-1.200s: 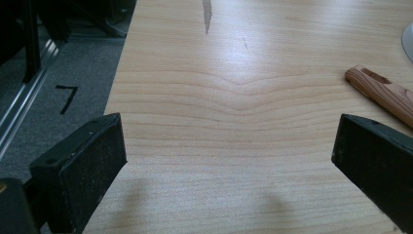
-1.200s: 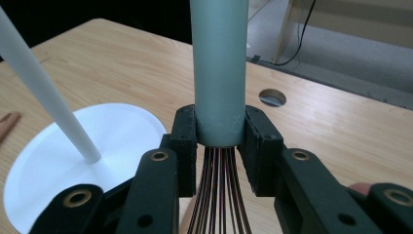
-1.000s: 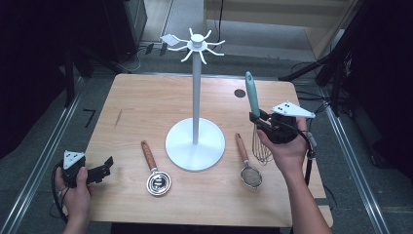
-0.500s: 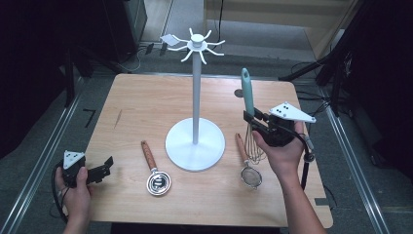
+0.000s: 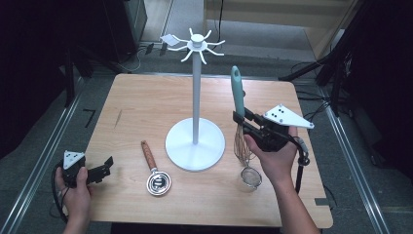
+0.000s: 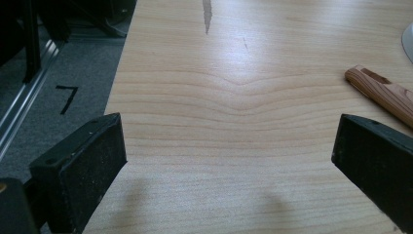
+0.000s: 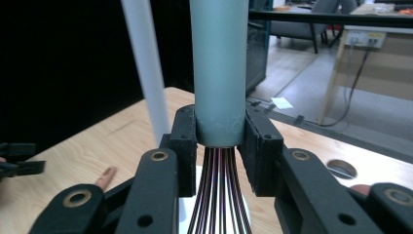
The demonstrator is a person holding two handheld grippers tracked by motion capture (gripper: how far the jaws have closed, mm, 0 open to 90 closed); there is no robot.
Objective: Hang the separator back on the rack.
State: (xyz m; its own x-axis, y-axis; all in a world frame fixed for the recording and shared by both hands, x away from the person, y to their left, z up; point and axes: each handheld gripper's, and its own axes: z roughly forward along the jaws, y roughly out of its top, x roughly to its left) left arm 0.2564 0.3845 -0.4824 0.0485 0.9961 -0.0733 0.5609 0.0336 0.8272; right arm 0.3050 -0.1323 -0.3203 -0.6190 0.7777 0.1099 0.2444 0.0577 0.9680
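Pale wood of the table (image 5: 146, 112) lay under everything, with dark floor and cabling beyond its far edge. From the right gripper (image 5: 242, 121) outward: its jaws were clamped on the lower end of the whisk's (image 5: 238, 105) teal handle, just above where the wires fan out, as the right gripper view (image 7: 219, 146) showed plainly. The whisk stood upright, handle end up and wire loops hanging below the jaws, clear of the tabletop. Its long axis ran nearly parallel to the white stand's (image 5: 195, 97) pole, which rose just to the left of it; the hooks on the stand's crown sat higher than the handle tip, so any hanging would call for more lift and a shift leftward. The whisk looked slim, matte teal on top, coppery wires beneath. A small strainer (image 5: 250, 176) lay near the right hand. The left gripper (image 5: 100, 171), jaws wide apart and empty, rested well away at the table's near-left corner, beside a wooden-handled jigger (image 5: 156, 170)
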